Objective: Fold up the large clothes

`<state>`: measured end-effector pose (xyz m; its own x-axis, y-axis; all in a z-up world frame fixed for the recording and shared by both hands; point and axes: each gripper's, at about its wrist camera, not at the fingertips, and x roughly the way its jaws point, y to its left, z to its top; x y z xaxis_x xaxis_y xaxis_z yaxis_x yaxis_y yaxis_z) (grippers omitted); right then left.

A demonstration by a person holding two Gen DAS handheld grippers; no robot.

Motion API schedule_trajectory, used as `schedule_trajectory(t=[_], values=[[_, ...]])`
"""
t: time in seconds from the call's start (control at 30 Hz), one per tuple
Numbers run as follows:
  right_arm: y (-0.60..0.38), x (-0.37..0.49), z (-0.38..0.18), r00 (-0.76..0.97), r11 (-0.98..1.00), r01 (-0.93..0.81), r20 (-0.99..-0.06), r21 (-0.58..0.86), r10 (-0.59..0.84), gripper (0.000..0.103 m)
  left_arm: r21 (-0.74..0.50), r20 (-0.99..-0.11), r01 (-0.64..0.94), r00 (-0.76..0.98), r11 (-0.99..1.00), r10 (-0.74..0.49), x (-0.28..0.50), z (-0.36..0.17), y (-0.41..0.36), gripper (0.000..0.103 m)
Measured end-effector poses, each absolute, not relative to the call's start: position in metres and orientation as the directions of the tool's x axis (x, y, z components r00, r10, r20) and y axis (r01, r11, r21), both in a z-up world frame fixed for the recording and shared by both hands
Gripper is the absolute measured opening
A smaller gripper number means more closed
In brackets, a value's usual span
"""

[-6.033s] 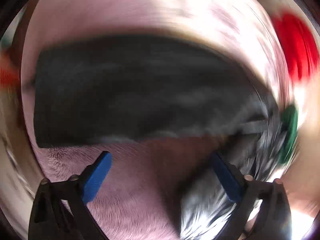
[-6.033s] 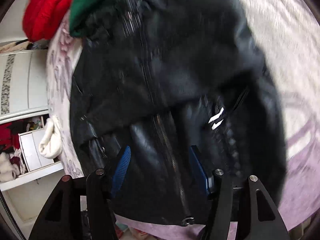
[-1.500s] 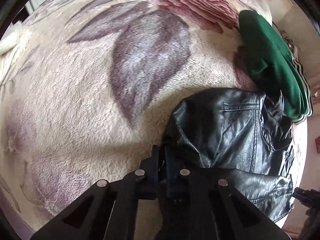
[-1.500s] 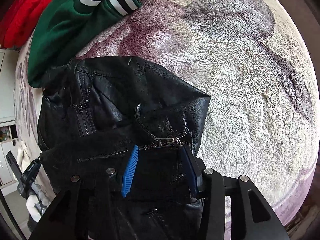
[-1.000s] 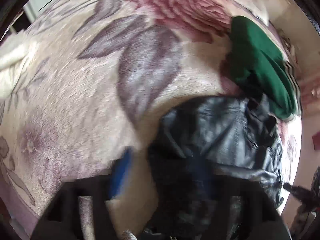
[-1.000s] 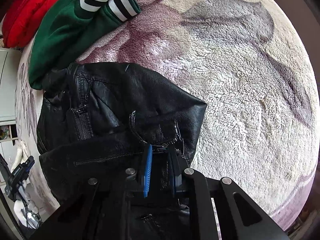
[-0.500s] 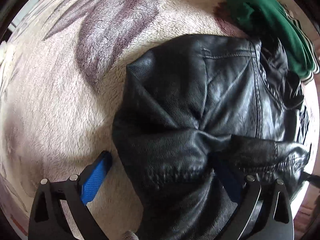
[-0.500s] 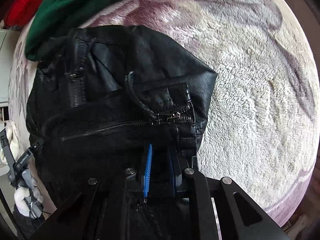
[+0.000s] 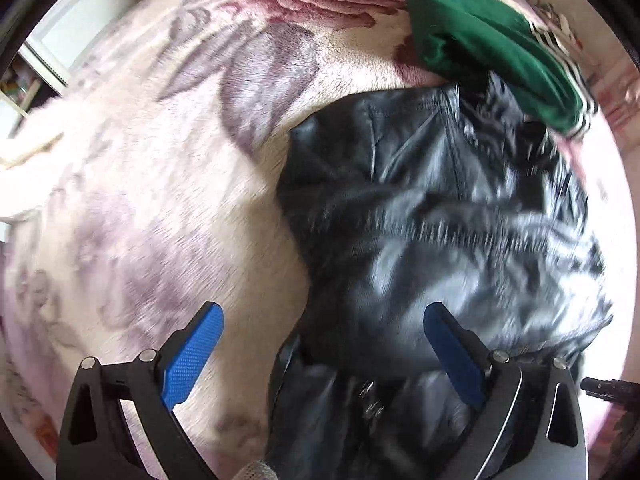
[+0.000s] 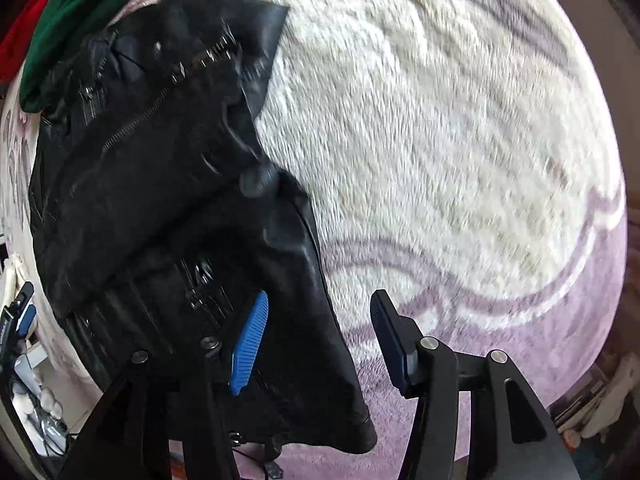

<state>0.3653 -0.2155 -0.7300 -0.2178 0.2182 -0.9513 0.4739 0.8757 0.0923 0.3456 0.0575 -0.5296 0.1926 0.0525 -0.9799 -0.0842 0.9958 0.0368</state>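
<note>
Fold laid: black leather jacket lies bunched on the floral fleece blanket, beside the green sweater. My left gripper and right gripper both spread, empty. Next: regrip the loose hem, square the bundle

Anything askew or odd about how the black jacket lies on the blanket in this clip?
Yes. The jacket is a lumpy, uneven bundle rather than a flat fold: in the right wrist view one flap trails off toward the blanket's edge. Its far end butts against the green garment. Both grippers, left and right, are open.
</note>
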Motion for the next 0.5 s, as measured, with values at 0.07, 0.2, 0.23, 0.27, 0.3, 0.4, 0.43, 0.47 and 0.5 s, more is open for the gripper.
schedule_trajectory(t=[0.07,0.2,0.23,0.27,0.3,0.4,0.43,0.47,0.5], values=[[-0.209,0.354,-0.751,-0.287,0.922,0.387,-0.951,-0.002,0.118,0.049,0.093,-0.978,-0.069,0.180,0.993,0.104,0.324,-0.531,0.042,0.103],[-0.214,0.349,-0.765,-0.326,0.920,0.391,-0.937,-0.013,0.125,0.050,0.159,-0.972,-0.101,0.159,0.982,0.174,0.293,-0.525,0.026,0.103],[-0.214,0.354,-0.759,-0.330,0.932,0.361,-0.936,-0.007,0.121,0.050,0.193,-0.964,-0.111,0.162,0.975,0.210,0.282,-0.518,0.022,0.103],[-0.215,0.357,-0.751,-0.320,0.946,0.325,-0.941,0.001,0.111,0.050,0.243,-0.951,-0.117,0.166,0.963,0.260,0.272,-0.511,0.016,0.103],[-0.222,0.358,-0.741,-0.310,0.963,0.270,-0.947,-0.002,0.084,0.050,0.283,-0.938,-0.120,0.173,0.952,0.301,0.265,-0.505,0.010,0.103],[-0.229,0.358,-0.717,-0.275,0.994,0.095,-0.961,-0.046,-0.019,0.056,0.403,-0.888,-0.119,0.190,0.907,0.419,0.237,-0.485,-0.030,0.103],[-0.235,0.355,-0.709,-0.261,0.997,0.040,-0.964,-0.066,-0.054,0.056,0.405,-0.890,-0.116,0.178,0.907,0.420,0.228,-0.483,-0.047,0.103],[-0.241,0.351,-0.703,-0.247,0.996,0.001,-0.965,-0.088,-0.085,0.056,0.415,-0.889,-0.112,0.161,0.903,0.429,0.218,-0.482,-0.064,0.103],[-0.249,0.347,-0.695,-0.227,0.992,-0.045,-0.966,-0.119,-0.126,0.059,0.427,-0.887,-0.103,0.148,0.898,0.438,0.212,-0.484,-0.080,0.103]])
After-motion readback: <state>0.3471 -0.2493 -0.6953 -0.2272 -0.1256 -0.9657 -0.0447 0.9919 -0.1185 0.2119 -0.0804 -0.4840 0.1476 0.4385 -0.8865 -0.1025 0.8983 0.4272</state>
